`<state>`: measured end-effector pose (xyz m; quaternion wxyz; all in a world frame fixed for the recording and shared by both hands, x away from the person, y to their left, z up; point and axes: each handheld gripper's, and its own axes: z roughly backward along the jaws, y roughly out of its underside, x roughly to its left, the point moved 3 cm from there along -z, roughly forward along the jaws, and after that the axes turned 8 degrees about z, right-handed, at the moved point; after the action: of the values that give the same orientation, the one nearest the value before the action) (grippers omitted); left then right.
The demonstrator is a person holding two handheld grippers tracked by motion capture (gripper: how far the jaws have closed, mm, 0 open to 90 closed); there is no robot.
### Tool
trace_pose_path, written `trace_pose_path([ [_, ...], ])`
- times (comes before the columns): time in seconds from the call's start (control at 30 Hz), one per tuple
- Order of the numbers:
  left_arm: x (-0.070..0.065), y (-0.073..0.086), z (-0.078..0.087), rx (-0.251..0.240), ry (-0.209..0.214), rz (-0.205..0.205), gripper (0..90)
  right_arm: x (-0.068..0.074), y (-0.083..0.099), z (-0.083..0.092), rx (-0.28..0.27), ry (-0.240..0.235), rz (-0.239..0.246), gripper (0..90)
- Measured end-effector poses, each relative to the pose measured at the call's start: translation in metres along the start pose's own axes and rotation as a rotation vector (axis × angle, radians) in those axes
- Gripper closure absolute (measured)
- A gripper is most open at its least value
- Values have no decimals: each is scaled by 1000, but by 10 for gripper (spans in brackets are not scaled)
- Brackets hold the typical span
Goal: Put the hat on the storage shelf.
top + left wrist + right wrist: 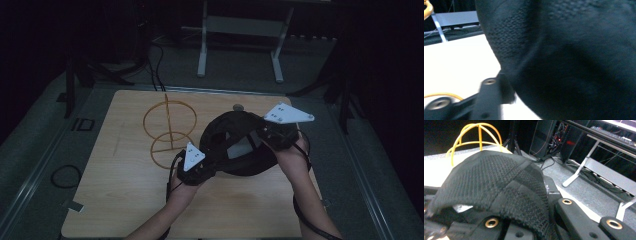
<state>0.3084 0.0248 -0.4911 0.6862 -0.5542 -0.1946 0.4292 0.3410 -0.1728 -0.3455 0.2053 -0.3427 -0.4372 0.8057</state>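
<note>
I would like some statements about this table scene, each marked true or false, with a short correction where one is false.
1. A black cap is held between the two grippers. True.
2. The yellow wire stand wears the cap. False: the stand is bare and sits beside the cap.
3. The right gripper is shut on the cap's fabric. True.
4. The left gripper is far from the cap. False: it is at the cap's near-left edge.
5. The table has a dark metal top. False: it is light wood.
</note>
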Motion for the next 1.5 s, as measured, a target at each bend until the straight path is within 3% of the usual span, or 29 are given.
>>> trace_pose_path([
  [0.1,1,-1,-3,11,-4,-9,677,2,2,0,2,-6,2,888],
  [0.17,1,0,-4,26,-17,-24,839,5,4,1,4,-6,4,888],
  [0.23,1,-1,-4,26,-19,-15,879,6,5,1,3,-6,4,888],
  [0.3,1,-3,-4,20,-21,2,891,8,8,2,7,-8,4,887],
  [0.53,-2,-13,0,-2,37,29,899,8,21,10,-15,-12,-37,875],
  [0.83,-9,-38,11,-44,51,15,900,7,55,28,-71,12,-116,832],
  [0.9,-11,-43,14,-56,51,14,900,7,61,34,-100,11,-148,728],
  [0.93,-12,-46,14,-60,48,3,900,7,61,34,-100,11,-148,728],
  [0.97,-13,-48,16,-69,52,7,900,9,64,37,-111,18,-153,636],
  [1.2,-16,-65,21,-98,49,-10,900,18,73,45,-128,18,-120,513],
  [1.37,-17,-73,22,-98,32,-31,900,24,91,44,-104,-27,-156,382],
  [1.5,-17,-74,23,-104,30,-44,900,26,99,47,-103,-69,-174,339],
])
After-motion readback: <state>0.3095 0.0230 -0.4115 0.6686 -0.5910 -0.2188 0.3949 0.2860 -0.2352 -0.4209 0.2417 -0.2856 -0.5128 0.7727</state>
